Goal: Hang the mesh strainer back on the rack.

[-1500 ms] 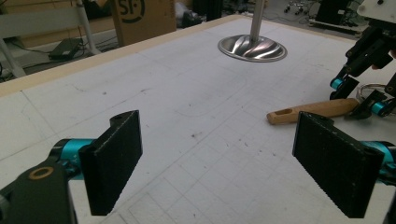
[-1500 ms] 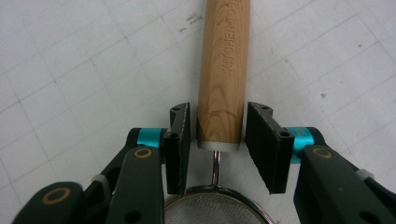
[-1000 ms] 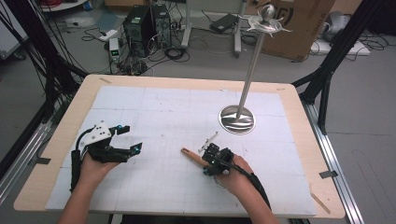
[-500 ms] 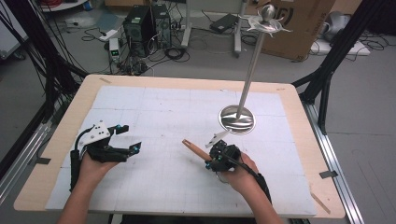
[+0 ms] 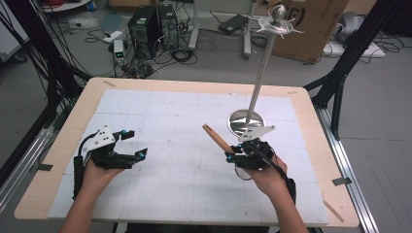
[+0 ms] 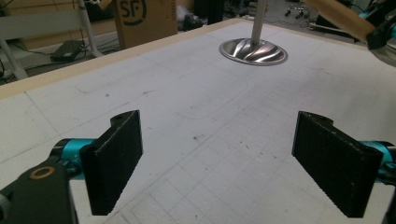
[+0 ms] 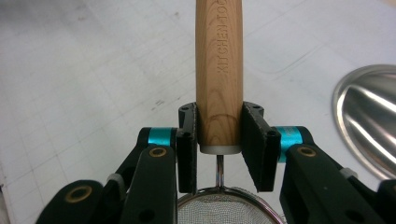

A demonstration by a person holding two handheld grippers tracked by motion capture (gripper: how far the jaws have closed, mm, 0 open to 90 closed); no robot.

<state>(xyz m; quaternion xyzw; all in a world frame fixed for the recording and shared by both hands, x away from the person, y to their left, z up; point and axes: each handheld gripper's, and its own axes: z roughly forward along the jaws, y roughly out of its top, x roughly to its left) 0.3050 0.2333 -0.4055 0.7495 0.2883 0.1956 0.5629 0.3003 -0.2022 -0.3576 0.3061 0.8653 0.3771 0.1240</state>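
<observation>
Strainer handle (image 7: 219, 70) sits clamped in your right gripper (image 5: 241, 154), just beside the metal stand (image 5: 247, 121); swing carelessly and you could topple it. Left gripper (image 5: 130, 145) gapes wide, empty.

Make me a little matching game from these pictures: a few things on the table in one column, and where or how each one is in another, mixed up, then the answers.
Things
1. left tool
2. right tool
3. wooden handle
4. metal stand base

States
A. resting on the white mat, a tall pole rising from it
B. jaws wide apart, nothing between them
C. lifted off the mat, a wire mesh strainer at its lower end
D. jaws closed on both sides of the wood

Pairs: 1-B, 2-D, 3-C, 4-A
</observation>
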